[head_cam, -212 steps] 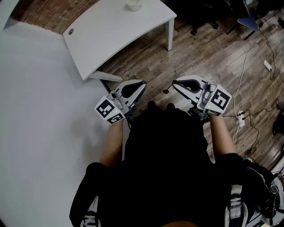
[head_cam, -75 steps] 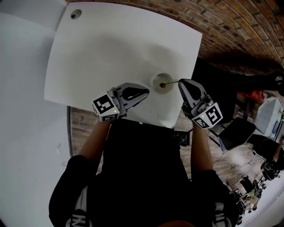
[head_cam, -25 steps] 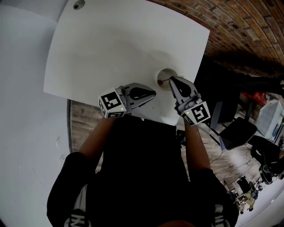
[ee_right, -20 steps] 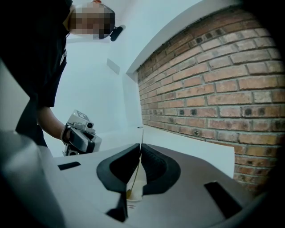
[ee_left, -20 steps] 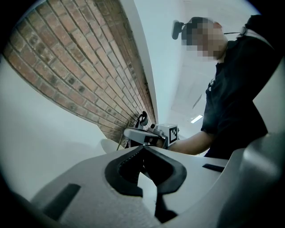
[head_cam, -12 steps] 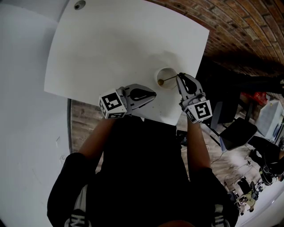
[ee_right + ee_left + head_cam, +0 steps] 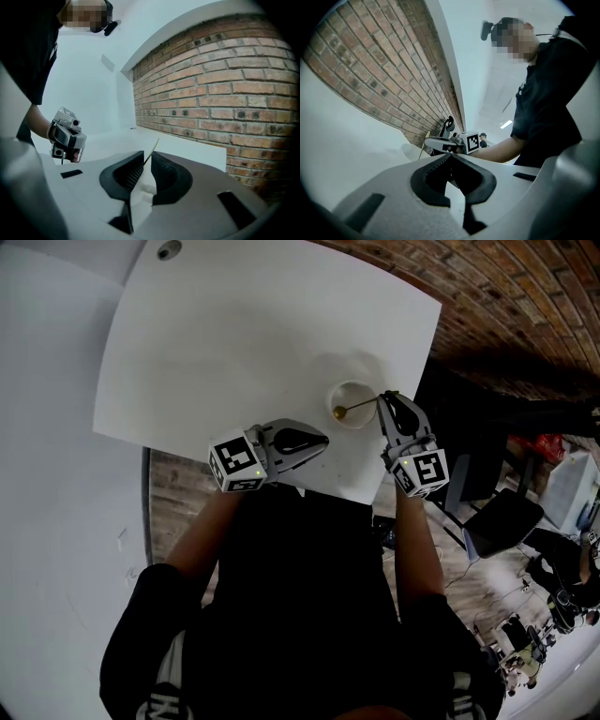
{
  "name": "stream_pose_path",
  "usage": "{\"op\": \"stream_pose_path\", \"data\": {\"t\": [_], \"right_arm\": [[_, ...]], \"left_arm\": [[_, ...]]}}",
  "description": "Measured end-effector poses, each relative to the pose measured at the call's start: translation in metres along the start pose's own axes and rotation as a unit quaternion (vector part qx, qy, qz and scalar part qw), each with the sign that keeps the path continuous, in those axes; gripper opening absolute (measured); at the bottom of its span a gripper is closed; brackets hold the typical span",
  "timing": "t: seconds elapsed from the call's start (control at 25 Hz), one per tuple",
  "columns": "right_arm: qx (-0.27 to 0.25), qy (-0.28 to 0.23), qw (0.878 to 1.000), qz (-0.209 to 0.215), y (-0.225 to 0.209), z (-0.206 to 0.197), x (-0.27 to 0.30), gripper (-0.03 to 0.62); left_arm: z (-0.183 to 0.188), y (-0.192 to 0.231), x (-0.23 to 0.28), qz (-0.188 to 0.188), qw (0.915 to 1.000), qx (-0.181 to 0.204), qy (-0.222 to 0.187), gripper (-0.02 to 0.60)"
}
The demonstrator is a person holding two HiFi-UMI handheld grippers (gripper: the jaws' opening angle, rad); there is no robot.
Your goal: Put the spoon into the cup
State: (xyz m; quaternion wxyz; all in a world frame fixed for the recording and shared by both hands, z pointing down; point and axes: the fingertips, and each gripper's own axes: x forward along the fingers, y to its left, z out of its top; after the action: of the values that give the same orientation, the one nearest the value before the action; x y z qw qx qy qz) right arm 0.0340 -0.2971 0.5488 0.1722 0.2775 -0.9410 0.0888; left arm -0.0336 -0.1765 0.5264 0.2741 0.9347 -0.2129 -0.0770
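Gold-toned and thin, the spoon [image 7: 360, 406] already has its bowl inside the cup [image 7: 356, 392], and its handle leans out over the rim toward our right gripper [image 7: 388, 401]. That white cup stands on the bench [image 7: 234, 334] close to its right edge, nearer the front right corner than the back one.

Our right jaws have just been opening. They stand narrowly apart, and the right gripper view shows the handle's tip rising in the gap between them, loose rather than pinched. Whether it brushes one pad we cannot tell. Our left gripper [image 7: 317, 439] hangs over the bench's front edge, just beside the cup, its jaws closed together on nothing.

We judge the step in hand to be the release, with the task nearly done. To do it well, we would part the right jaws a little more so neither pad drags the handle. Then we would draw back along the handle's own line, toward the right edge, with no sideways sweep. The cup looks light and sits near that edge, so a snagged handle could tip it. The left gripper is best kept off unless the cup rocks.
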Motion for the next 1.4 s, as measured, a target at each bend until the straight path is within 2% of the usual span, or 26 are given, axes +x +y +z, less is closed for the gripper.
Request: {"op": "stream_pose_path", "data": {"t": [0.76, 0.92, 1.04, 1.28, 1.4], "right_arm": [[0.008, 0.011, 1.0, -0.008, -0.005, -0.01, -0.004, 0.057], [0.011, 0.021, 1.0, 0.004, -0.003, -0.016, -0.007, 0.106], [0.012, 0.024, 1.0, 0.005, -0.002, -0.02, -0.012, 0.11], [0.012, -0.002, 1.0, 0.001, 0.007, -0.003, -0.023, 0.11], [0.016, -0.025, 1.0, 0.002, 0.012, 0.016, -0.032, 0.068]], "left_arm": [[-0.003, -0.006, -0.002, 0.003, 1.0, 0.0, 0.002, 0.016], [-0.002, -0.006, -0.005, 0.007, 1.0, 0.001, 0.002, 0.017], [-0.005, -0.008, -0.01, 0.012, 0.9999, -0.002, 0.004, 0.017], [0.003, -0.01, -0.015, 0.016, 0.9998, 0.008, 0.001, 0.017], [0.018, -0.015, -0.017, 0.02, 0.9995, 0.022, -0.008, 0.016]]}}
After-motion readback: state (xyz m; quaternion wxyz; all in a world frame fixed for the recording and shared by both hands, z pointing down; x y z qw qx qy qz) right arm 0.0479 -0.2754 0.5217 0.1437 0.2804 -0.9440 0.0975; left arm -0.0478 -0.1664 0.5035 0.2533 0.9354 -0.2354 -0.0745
